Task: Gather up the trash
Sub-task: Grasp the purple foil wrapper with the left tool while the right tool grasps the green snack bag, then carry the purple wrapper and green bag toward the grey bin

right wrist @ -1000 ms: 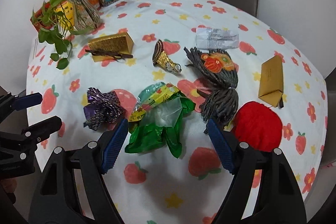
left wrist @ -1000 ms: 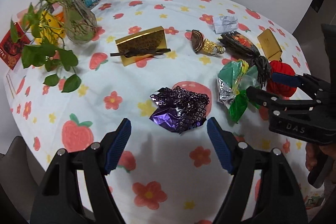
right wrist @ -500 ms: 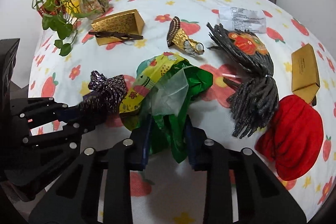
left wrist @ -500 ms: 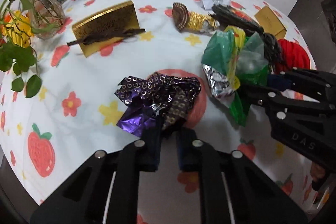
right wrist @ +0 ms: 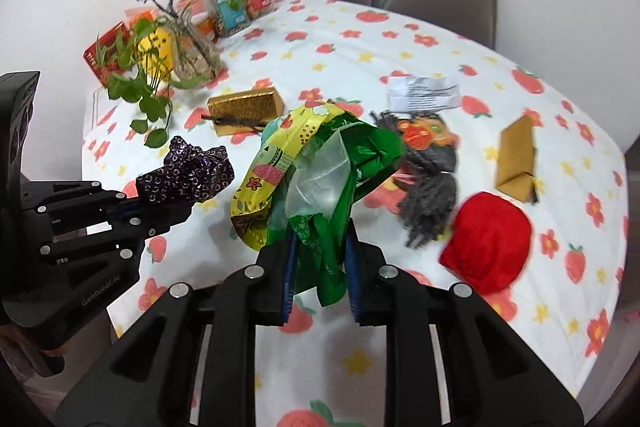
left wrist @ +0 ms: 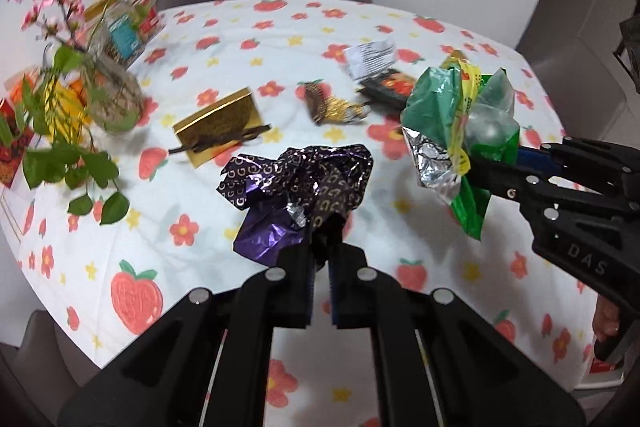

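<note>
With the left gripper [left wrist: 319, 259] clamped on a purple wrapper [left wrist: 296, 187] and the right gripper [right wrist: 320, 259] closing on green wrappers [right wrist: 320, 179], both loads hang above the table [left wrist: 248, 27], awaiting carriage to a bin not in view.

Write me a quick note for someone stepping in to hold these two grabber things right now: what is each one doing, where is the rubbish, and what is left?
Left gripper: shut on the purple wrapper, held above the table.
Right gripper: jaws closing on the green and yellow wrappers, which sit pinched between them, also off the cloth.
Done: both bundles picked up. No bin is in view, so neither is binned yet.
Possibly left on the table: a white printed slip and a small gold foil piece.
The gold boxes, red cloth and vase do not look like trash.
</note>
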The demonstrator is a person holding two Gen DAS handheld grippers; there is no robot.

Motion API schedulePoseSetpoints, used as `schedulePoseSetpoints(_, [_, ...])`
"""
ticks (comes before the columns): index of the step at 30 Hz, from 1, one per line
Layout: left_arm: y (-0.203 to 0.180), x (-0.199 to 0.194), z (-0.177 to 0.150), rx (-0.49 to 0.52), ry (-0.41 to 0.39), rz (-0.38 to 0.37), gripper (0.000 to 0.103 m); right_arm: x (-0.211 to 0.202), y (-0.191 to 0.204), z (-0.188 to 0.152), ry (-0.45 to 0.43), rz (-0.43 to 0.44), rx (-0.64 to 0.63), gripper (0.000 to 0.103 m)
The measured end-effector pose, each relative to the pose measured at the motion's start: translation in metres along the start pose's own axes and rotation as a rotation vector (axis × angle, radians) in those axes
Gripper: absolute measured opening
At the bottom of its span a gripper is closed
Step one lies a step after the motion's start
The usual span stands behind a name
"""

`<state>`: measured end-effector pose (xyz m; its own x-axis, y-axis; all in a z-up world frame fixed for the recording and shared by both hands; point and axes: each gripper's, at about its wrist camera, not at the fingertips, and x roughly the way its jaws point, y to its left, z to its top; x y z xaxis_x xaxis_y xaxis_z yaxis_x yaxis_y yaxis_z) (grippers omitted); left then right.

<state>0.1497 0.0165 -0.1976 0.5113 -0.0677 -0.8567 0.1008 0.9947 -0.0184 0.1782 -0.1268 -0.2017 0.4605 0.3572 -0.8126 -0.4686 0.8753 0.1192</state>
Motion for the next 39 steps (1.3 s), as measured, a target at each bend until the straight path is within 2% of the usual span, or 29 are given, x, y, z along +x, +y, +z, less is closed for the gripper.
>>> schedulePoseSetpoints(7, [-0.065, -0.039, 0.01, 0.156, -0.048, -0.087, 0.006, -0.085, -0.037, -0.036, -0.083, -0.125, 0.15, 0.02])
schedulePoseSetpoints(13, [-0.156, -0.067, 0.013, 0.294, -0.084, -0.202, 0.006, -0.16, -0.088, -0.092, -0.142, -0.256, 0.287, 0.02])
schedulePoseSetpoints(19, [-0.284, -0.091, -0.006, 0.444, -0.099, -0.308, 0.006, -0.244, -0.152, -0.176, -0.188, -0.376, 0.421, 0.02])
schedulePoseSetpoints(27, [-0.48, -0.112, -0.07, 0.583, -0.067, -0.447, 0.006, -0.348, -0.248, -0.308, -0.174, -0.498, 0.543, 0.02])
schedulePoseSetpoints(33, [-0.601, -0.09, -0.111, 0.623, 0.023, -0.551, 0.006, -0.379, -0.318, -0.387, -0.138, -0.555, 0.636, 0.02])
schedulePoseSetpoints(39, [-0.681, -0.027, -0.135, 0.677, 0.063, -0.573, 0.006, -0.357, -0.376, -0.449, -0.098, -0.568, 0.709, 0.02])
